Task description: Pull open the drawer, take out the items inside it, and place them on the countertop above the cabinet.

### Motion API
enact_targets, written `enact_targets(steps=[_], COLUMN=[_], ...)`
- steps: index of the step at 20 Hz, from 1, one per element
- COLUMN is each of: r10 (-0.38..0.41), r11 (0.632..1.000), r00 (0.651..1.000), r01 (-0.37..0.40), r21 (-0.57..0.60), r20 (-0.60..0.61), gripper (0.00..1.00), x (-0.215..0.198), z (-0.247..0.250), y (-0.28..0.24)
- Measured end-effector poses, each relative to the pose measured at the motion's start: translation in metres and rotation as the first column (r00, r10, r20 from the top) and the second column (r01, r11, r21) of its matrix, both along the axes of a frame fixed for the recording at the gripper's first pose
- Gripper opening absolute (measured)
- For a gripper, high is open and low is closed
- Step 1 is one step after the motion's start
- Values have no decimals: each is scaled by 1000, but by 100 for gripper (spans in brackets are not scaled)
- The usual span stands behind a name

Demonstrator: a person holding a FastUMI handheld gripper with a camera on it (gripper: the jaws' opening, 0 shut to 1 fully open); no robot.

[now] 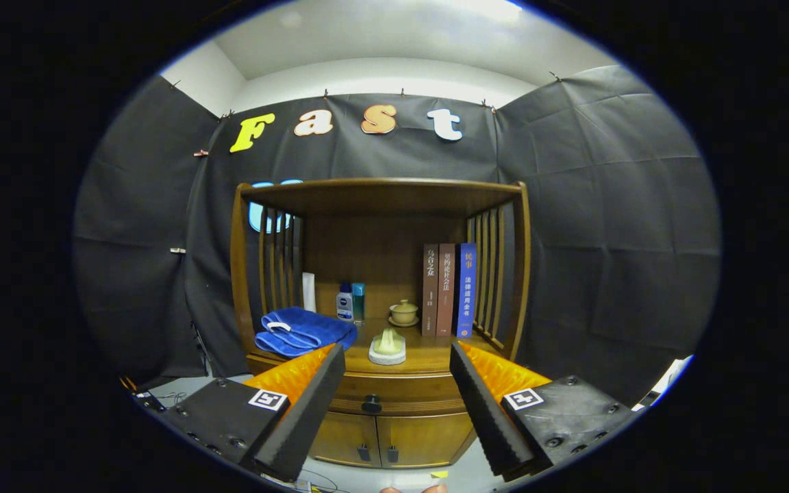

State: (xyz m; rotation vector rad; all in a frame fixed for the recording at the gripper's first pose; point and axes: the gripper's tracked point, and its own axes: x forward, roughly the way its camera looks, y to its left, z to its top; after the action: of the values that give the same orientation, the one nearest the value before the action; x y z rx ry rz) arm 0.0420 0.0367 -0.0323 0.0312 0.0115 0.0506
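Although the brown wooden cabinet [381,287] stood some way beyond the gripper [398,404], its closed wooden drawer [394,392] lay straight ahead, framed between the two spread fingers. The drawer front ran crosswise to the line of the fingers, flush with the cabinet face, and its small dark knob [371,404] sat a little left of the midpoint between the fingertips. The gripper was wide apart and held nothing. Above the drawer, the bench [429,356] carried a folded blue towel [304,331], three upright books [448,289], two small bottles [351,302], a small lidded ceramic cup on a saucer [404,313] and a pale ornament on a white dish [387,346]. Whether any of these came from the drawer could not be told, and the drawer's inside was hidden. Below it were two small closed wooden doors [384,439]. By my reading, a shut drawer with a laden bench fitted either a drawer yet to be emptied or one emptied and pushed back.
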Motion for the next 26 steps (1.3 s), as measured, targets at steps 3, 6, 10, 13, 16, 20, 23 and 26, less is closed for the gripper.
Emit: enact_targets(steps=[3,6,10,13,16,20,23,26], r10=[27,24,42,40,51,47,47,45], r11=[998,998,997,998,997,997,996,996], r00=[1000,1000,999,999,999,999,999,999], r01=[-26,-24,-42,-40,-50,-46,-45,-43], r21=[49,53,61,53,61,64,75,81], r20=[-13,3,5,0,-12,-9,-18,-22], gripper=[99,99,99,99,99,99,99,99], x=[-28,-44,-63,-72,-78,-81,-81,-80], z=[14,21,24,21,18,17,15,13], y=[-11,-23,-28,-33,-31,-33,-33,-33])
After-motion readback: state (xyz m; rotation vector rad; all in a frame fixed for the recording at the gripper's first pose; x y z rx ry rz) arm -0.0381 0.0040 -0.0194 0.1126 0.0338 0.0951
